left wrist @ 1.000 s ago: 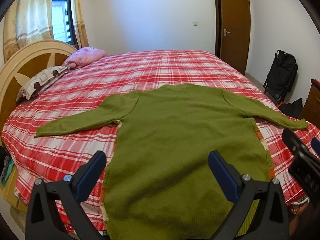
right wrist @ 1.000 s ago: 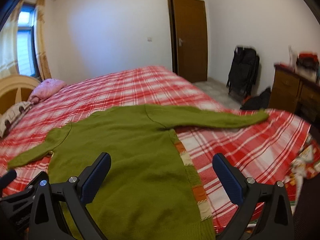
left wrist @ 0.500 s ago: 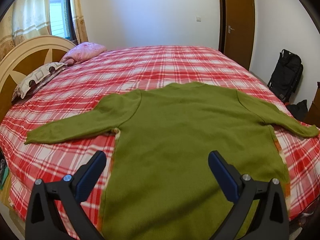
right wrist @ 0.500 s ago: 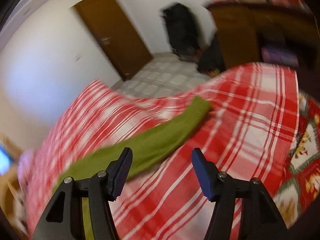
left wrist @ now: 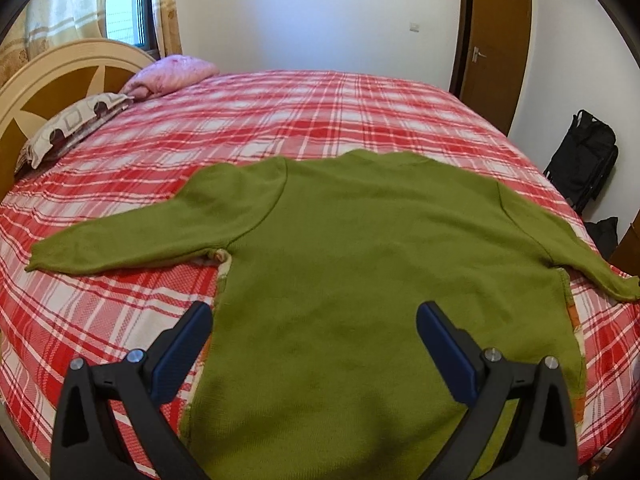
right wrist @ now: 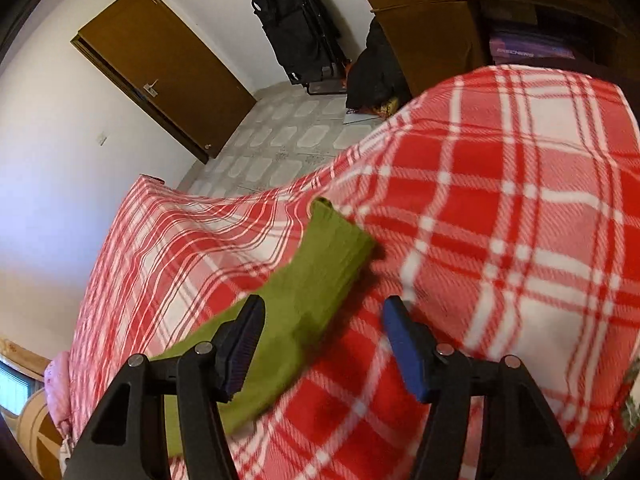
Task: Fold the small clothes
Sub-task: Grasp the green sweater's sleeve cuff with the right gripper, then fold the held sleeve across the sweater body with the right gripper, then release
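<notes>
— Both tongs are gaping: left gripper (left wrist: 310,326) is hovering wide over the sweater's (left wrist: 360,264) hem, right gripper (right wrist: 322,322) has just been narrowing, holding nothing.

— And the right sleeve (right wrist: 316,264)?

— Lying between its pads, unpinched, near the bed's (left wrist: 280,112) side edge; the sweater is lying flat across the bed.

Left wrist view: low over bed foot, facing the headboard (left wrist: 60,76) at 10 o'clock. Right wrist view: rolled, close over plaid bedspread (right wrist: 500,240). Both share the door (left wrist: 496,40), at 11 o'clock.
</notes>
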Action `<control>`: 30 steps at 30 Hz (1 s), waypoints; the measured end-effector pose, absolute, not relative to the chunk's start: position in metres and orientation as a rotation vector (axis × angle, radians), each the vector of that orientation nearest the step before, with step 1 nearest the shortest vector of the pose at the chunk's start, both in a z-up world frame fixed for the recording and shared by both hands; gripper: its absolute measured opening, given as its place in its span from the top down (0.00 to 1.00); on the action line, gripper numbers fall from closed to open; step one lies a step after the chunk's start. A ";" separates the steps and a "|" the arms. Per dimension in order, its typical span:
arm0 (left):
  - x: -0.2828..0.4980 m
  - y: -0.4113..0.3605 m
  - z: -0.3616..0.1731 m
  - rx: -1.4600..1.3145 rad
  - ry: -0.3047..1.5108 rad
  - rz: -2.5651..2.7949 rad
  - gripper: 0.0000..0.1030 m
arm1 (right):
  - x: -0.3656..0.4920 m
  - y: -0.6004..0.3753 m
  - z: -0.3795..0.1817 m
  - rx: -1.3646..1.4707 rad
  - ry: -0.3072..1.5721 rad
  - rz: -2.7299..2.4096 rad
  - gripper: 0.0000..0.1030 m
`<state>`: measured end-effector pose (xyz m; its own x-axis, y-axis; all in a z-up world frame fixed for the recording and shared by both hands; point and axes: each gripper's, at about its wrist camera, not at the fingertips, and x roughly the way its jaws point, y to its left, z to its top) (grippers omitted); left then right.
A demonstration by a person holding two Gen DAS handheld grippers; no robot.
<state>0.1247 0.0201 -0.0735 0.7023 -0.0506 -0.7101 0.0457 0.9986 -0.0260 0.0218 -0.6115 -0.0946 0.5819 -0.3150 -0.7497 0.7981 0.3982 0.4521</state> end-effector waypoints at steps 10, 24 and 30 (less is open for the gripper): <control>0.135 0.027 -0.079 -0.018 0.813 -0.039 0.00 | 0.036 -0.613 -0.095 0.756 0.704 -0.806 0.88; 0.138 0.077 -0.066 -0.057 0.725 0.038 0.00 | 0.129 -0.384 0.053 0.365 0.562 -0.356 0.92; 0.134 0.118 -0.067 -0.123 0.720 0.096 0.00 | 0.184 -0.251 0.043 0.229 0.584 -0.157 0.92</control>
